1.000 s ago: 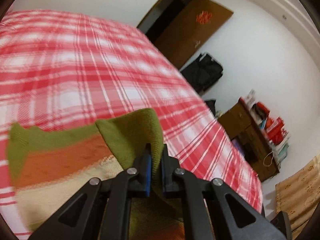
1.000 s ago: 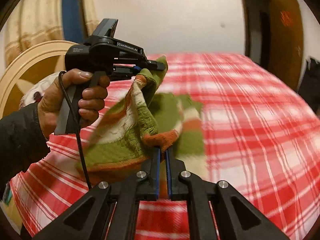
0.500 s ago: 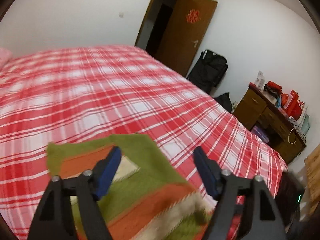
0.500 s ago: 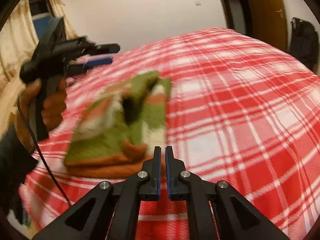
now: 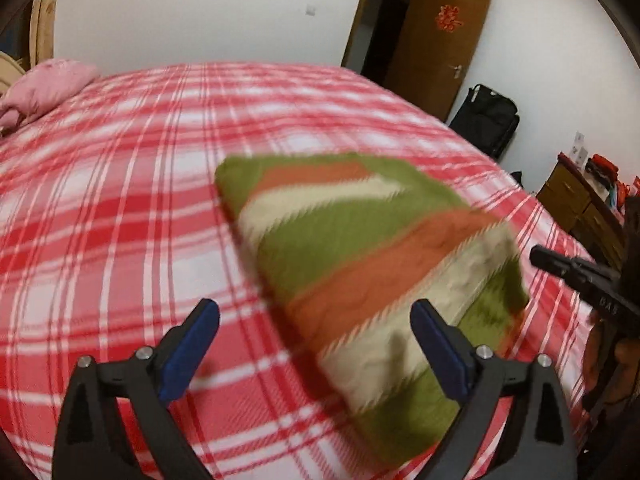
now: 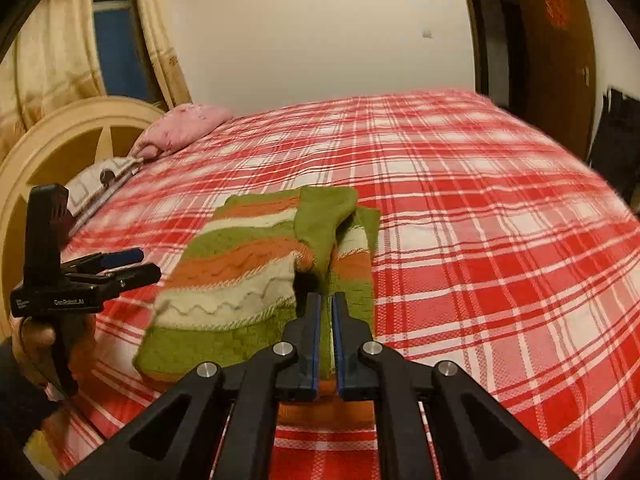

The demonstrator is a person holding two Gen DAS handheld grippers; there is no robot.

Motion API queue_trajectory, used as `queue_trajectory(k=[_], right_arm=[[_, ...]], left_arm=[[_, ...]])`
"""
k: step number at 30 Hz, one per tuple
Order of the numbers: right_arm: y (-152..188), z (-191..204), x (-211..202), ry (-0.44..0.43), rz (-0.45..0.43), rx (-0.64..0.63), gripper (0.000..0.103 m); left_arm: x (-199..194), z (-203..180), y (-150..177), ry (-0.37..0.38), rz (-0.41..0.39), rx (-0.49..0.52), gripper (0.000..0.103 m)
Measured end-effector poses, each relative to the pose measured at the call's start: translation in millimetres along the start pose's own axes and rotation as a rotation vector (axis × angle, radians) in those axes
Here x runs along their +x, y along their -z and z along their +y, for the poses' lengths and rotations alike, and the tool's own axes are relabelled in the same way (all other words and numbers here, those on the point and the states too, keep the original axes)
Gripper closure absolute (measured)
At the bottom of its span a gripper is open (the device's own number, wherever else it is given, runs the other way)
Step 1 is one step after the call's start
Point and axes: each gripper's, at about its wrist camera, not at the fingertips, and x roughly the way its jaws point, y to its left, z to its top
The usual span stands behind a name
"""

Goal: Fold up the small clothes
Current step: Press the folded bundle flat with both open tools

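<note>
A knitted sweater (image 5: 360,240) striped green, orange and cream lies folded on the red plaid bed (image 5: 120,200). My left gripper (image 5: 314,308) hovers just short of the sweater's near edge. Its jaws are opening wide, and its pads touch no cloth. In the right wrist view the same left gripper (image 6: 144,263) is off the sweater's (image 6: 240,276) left side, held by a person's hand (image 6: 36,340). My right gripper (image 6: 327,298) is shut at the sweater's near hem, with a strip of fabric showing between its pads. Its tip (image 5: 536,256) shows by the sweater's right corner.
A pink pillow (image 6: 184,124) and a curved wooden headboard (image 6: 60,140) stand at the bed's far left. A brown door (image 5: 436,40), a black bag (image 5: 488,120) and a wooden dresser (image 5: 580,204) line the wall beyond the bed's right side.
My left gripper let go of the lifted part of the sweater, opened wide and drew back off it. The sweater dropped flat onto the bed. My right gripper stayed shut at the hem.
</note>
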Motion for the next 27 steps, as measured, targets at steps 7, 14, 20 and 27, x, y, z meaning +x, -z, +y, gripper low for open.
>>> queue_trajectory(k=[7,14,20,27], right_arm=[[3,10,9,0.014,0.076,-0.098,0.097],[2,-12,0,0.067,0.004,-0.081,0.097],[3,-47,-7,0.175,-0.053,0.022,0.001],[-5,-32,-10,0.098,-0.079,-0.011,0.001]], left_arm=[[-3,7,16,0.018,-0.034,-0.005,0.004],[2,18,24,0.100,-0.006,-0.079,0.004],[7,26,27,0.153,0.018,-0.136,0.004],[4,23,28,0.127,0.004,-0.128,0.003]])
